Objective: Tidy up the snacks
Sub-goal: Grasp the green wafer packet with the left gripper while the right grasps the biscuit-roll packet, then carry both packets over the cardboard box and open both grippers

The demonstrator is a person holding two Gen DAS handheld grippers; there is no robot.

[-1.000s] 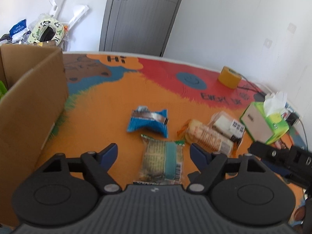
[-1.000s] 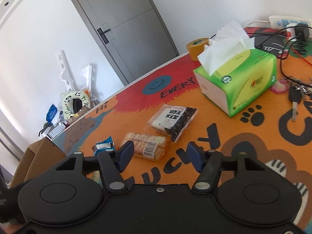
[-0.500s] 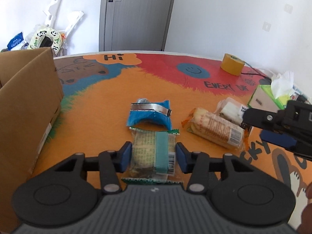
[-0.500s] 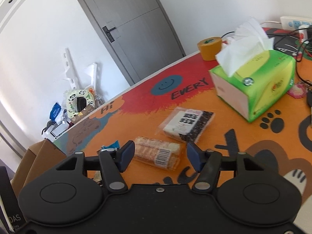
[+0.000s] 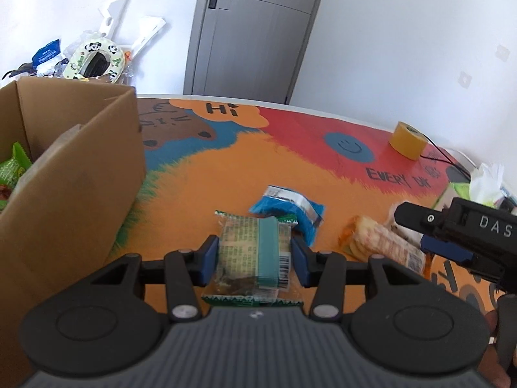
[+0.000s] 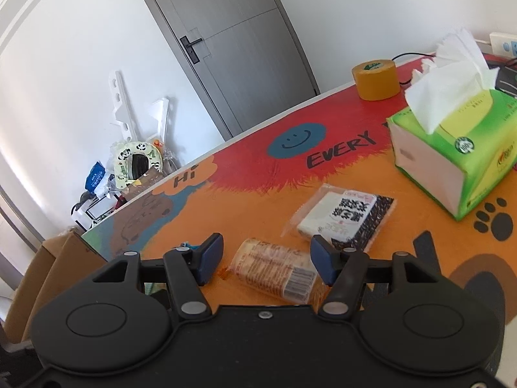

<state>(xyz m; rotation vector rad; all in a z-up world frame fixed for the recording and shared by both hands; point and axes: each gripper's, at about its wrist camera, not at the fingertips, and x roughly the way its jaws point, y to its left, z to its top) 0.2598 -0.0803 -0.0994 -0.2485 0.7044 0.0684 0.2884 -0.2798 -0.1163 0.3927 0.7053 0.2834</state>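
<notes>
While four wrapped snacks lie within reach on the cartoon-printed worktop [image 5: 226, 168], the left claw [image 5: 254, 254] is clenched on one of them: a clear packet with a teal band [image 5: 255, 249], green crimped ends and a barcode at one corner, pressed between both blue pads. Just behind it sits a blue foil pack [image 5: 286, 208], touching its far edge. To the right lie a long clear sleeve of golden biscuits [image 6: 278, 271] and a black-and-white packet [image 6: 345, 216], near each other. The right claw [image 6: 266, 258] hangs released, its pads spread to either side of the biscuit sleeve. One cardboard box [image 5: 64, 174] stands at the left, with green wrapping showing inside. One tissue box [image 6: 452, 158] and one tape roll [image 6: 374, 79] stand at the far right.
</notes>
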